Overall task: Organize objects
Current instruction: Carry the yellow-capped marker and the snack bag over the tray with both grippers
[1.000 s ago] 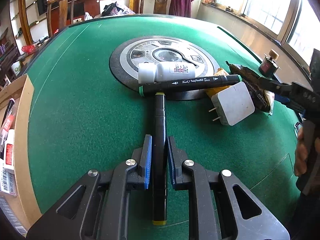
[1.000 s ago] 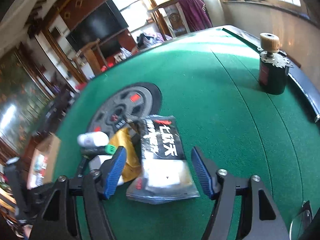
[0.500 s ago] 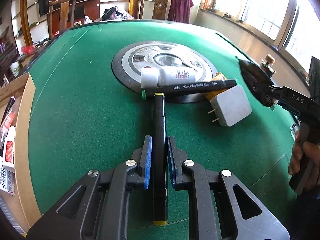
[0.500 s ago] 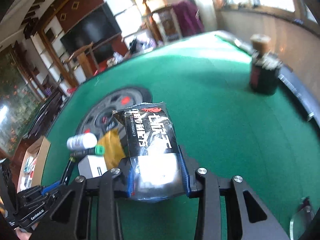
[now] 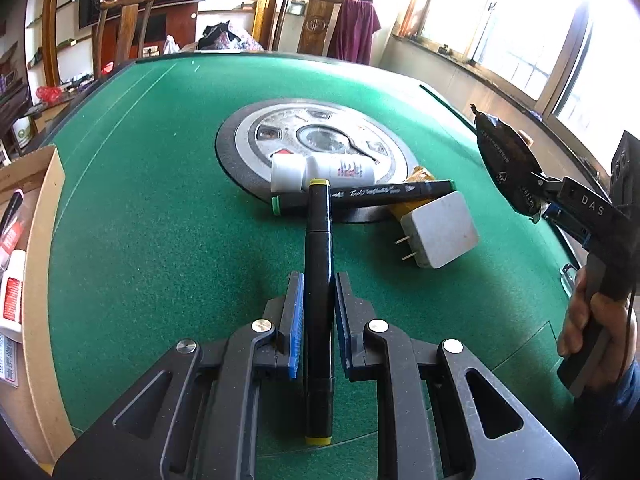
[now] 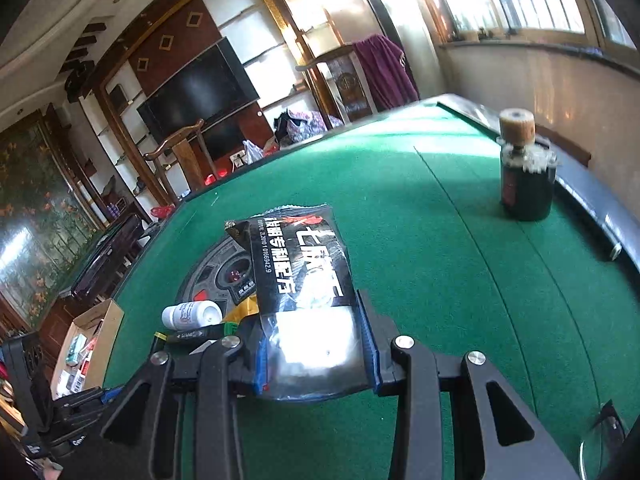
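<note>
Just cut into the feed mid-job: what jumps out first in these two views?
The left hand-held gripper clamps a black marker above the green table. The right hand-held gripper holds a black packet lifted off the felt. Behind lie a white bottle, a second marker and a charger.

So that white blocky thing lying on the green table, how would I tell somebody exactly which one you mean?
Start at the round grey dial in the middle of the green table. At its near right edge, just past the green-capped marker lying crosswise, sits the white plug adapter. Unlike the round white bottle nearby, it is a flat square block with two metal prongs.
</note>
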{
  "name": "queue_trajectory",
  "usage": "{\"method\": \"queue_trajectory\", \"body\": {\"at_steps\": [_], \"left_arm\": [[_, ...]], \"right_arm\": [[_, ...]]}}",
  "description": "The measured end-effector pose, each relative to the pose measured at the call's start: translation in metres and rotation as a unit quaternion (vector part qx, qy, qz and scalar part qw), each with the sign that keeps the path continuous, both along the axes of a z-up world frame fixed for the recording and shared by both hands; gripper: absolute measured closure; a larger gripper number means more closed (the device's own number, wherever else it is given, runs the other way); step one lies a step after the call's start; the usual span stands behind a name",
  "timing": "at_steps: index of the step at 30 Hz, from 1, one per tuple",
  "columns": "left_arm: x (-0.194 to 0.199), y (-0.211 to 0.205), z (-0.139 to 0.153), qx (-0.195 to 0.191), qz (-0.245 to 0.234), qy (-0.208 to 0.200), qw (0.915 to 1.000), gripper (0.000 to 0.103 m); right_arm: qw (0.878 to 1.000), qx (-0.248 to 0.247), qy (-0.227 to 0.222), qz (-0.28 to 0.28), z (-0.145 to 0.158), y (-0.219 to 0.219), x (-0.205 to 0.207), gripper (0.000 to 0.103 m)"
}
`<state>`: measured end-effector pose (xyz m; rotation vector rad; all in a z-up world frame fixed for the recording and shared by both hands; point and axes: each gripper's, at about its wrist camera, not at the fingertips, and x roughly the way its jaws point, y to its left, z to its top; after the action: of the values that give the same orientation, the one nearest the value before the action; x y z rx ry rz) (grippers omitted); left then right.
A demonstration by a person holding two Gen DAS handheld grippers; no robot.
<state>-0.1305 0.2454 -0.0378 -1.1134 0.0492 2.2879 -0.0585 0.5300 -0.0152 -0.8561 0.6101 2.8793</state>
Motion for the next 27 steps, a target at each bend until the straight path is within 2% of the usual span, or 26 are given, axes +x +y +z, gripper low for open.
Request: {"method": "queue_trajectory", "body": {"at_steps": [4,11,18,27], "left_arm": [[0.008,-0.007,0.013,0.020,-0.001,0.007,0.9998,0.089],[0.018,-0.040,0.039,0.066,-0.005,-0.001,0.9978,0.089],[0.022,-0.085,0.057,0.101,0.011,0.000,0.9948,0.089],[0.023,-0.142,0.068,0.136,0.047,-0.002,0.9896,0.089]], "right_arm": [[1.000,-0.008,0.003,-0.004,0.002,-0.011,0.007,0.067],[0.999,-0.005,0.009,0.047,0.007,-0.084,0.028,0.067],[0.994,-0.004,0.002,0.111,0.020,-0.150,0.014,0.067],[0.987,0.016,-0.011,0.161,0.019,-0.208,0.011,0.067]]}}
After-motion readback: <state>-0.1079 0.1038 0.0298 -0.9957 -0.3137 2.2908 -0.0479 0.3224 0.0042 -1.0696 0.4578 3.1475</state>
